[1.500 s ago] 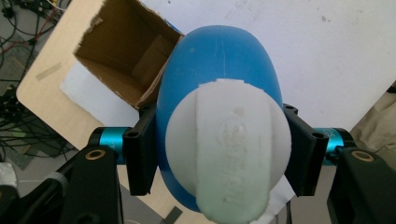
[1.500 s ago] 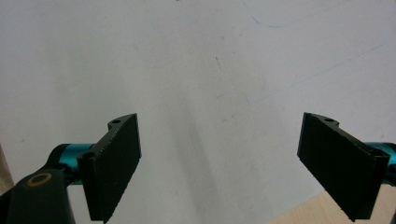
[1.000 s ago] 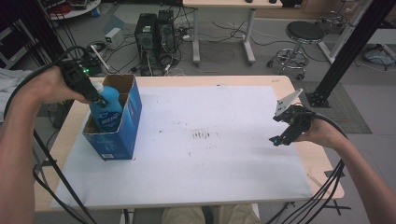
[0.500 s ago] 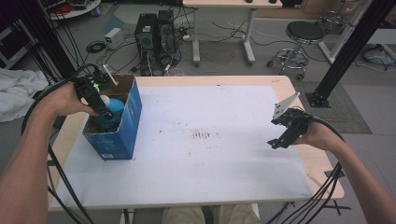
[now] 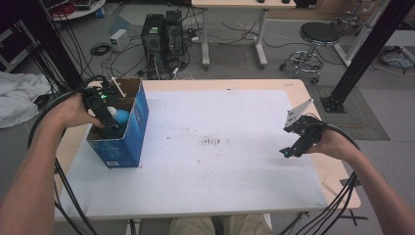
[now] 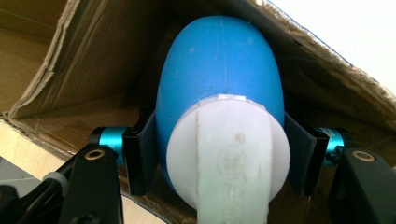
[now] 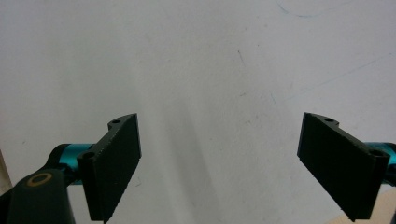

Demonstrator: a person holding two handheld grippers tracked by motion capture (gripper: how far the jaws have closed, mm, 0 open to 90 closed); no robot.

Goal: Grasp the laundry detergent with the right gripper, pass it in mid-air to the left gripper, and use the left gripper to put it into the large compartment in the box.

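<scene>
Blue egg-shaped bottle (image 6: 219,74) with a white cap (image 6: 229,149), held inside an open cardboard box (image 5: 125,129), blue on the outside and brown within. In the left gripper view, pinched at both flanks by the black jaws of the left gripper (image 6: 219,154), cap end toward the camera, rounded blue end pointing deeper into the box, brown walls and a torn flap edge all around. From the high view, just a pale blue and white patch (image 5: 119,116) showing in the mouth of the box, with the left gripper (image 5: 105,115) reaching down into it from the 9 o'clock side, gripped in the left hand (image 5: 73,111). Cannot tell whether the bottle touches the box floor. Box standing upright near the 9 o'clock edge of the surface (image 5: 220,161), on the white sheet that covers most of the wooden top. Well apart, at about 3 o'clock, the right gripper (image 5: 289,152) held in the right hand (image 5: 333,144) low over the white sheet, jaws spread wide with nothing between them; in the right gripper view, the gripper (image 7: 243,163) looking down at bare, lightly marked white. Beyond the surface at 12 o'clock, computer towers (image 5: 164,29) among tangled cables on the floor, and toward 1 o'clock a round stool (image 5: 318,34).
</scene>
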